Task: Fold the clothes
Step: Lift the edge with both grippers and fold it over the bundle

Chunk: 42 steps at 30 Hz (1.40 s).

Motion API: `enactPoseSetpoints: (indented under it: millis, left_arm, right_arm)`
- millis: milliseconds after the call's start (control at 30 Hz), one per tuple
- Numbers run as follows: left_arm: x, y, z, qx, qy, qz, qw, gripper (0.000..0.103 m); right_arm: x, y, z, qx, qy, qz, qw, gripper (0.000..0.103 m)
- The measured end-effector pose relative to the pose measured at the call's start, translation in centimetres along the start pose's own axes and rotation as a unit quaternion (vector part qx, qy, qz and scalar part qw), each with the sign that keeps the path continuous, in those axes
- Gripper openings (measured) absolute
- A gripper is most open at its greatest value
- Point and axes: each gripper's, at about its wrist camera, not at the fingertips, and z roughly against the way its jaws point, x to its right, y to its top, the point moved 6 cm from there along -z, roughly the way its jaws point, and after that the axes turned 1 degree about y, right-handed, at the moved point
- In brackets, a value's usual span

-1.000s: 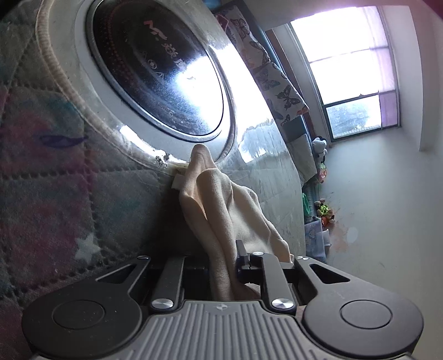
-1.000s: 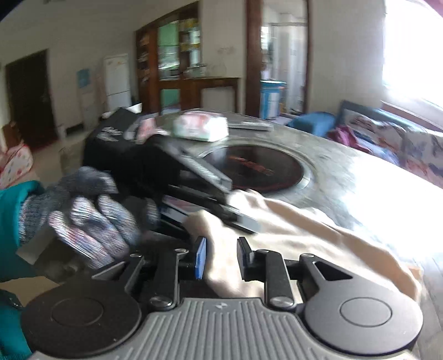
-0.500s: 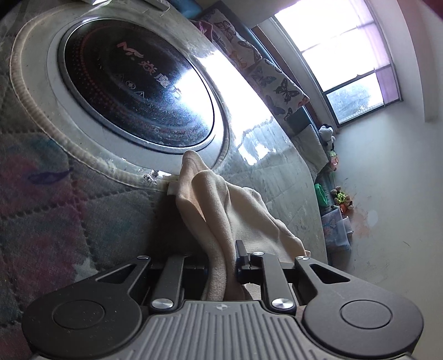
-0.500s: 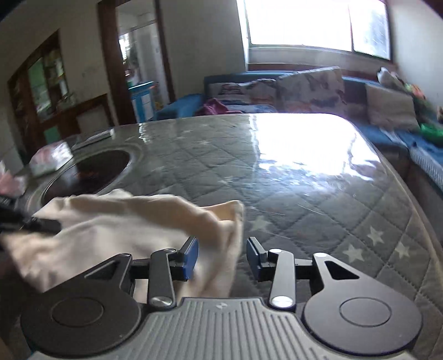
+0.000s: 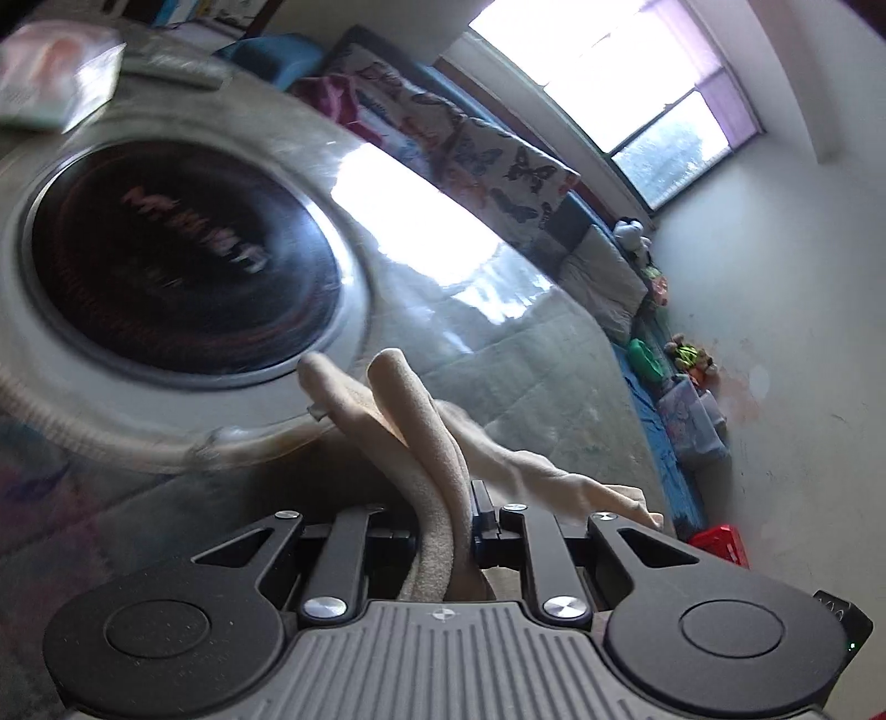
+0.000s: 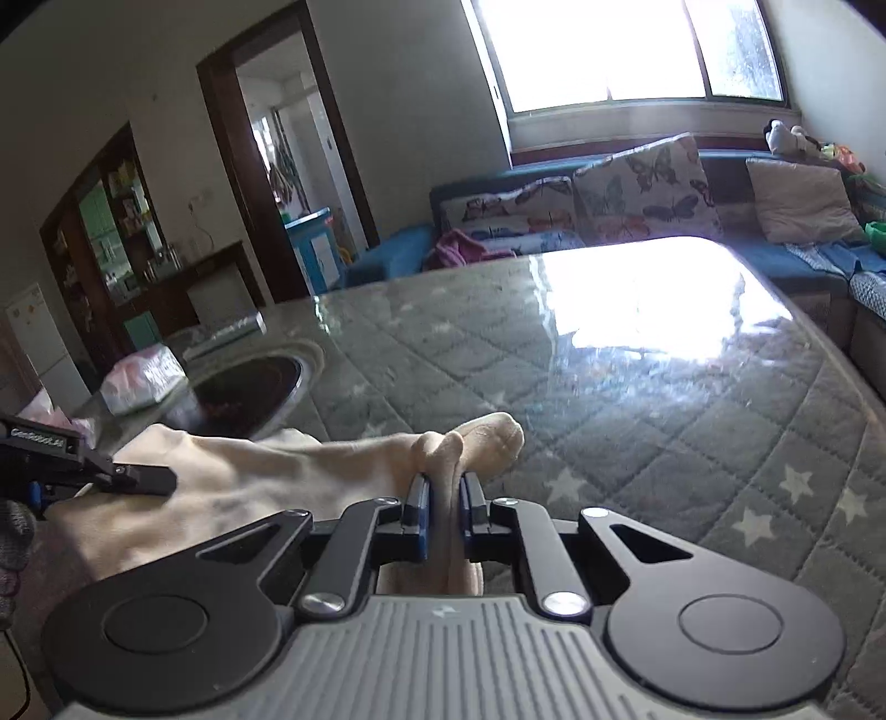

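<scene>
while both of my grippers are clamped on it, the cream garment hangs stretched between them just above the quilted grey table cover. my right gripper has its blue-padded jaws squeezed tight on a bunched fold, and two rounded lobes of cloth poke out past the tips. my left gripper pinches a thick roll of the same cloth, which stands up between the jaws and loops over at the top. from the right wrist view i see the left gripper's black finger lying across the far end of the cloth, at the left edge, with a bit of a knit glove behind it. beyond the cloth sits a round black cooktop sunk in the table, with a soft plastic packet beside its rim. sunlight from the window glares on the glossy cover. a blue sofa with butterfly cushions runs behind the table.
</scene>
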Motion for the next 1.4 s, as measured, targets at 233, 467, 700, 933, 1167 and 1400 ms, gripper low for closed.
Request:
enactPoseSetpoints:
  millis: [233,467,700,933,1167,1400]
  left_arm:
    - [5.7,0.7,-3.9,-0.023,-0.032,-0.038,0.9985,0.017]
    - [10.3,1.3,-9.4,-0.052,-0.065,-0.050,0.9953,0.017]
    - [11.8,-0.3,-14.4,-0.099,-0.055,-0.069,0.9911,0.018]
    - [10.8,-1.4,-16.0,-0.130,-0.034,-0.101,0.9858,0.018]
    - [11.5,-2.0,-15.3,-0.145,-0.043,-0.153,0.9766,0.022]
    - [11.7,0.2,-13.8,-0.098,-0.011,-0.196,0.9756,0.057]
  right_arm:
    - [3.8,3.0,2.8,0.030,-0.048,-0.002,0.998,0.009]
    - [8.8,5.7,4.5,0.044,-0.114,0.002,0.992,0.009]
    - [13.9,6.1,3.4,0.019,-0.173,-0.006,0.985,0.009]
    - [17.4,2.8,0.6,-0.031,-0.197,-0.030,0.979,0.009]
    - [17.5,2.2,0.6,-0.049,-0.199,-0.017,0.979,0.010]
    - [16.9,3.8,2.4,-0.032,-0.209,-0.009,0.977,0.016]
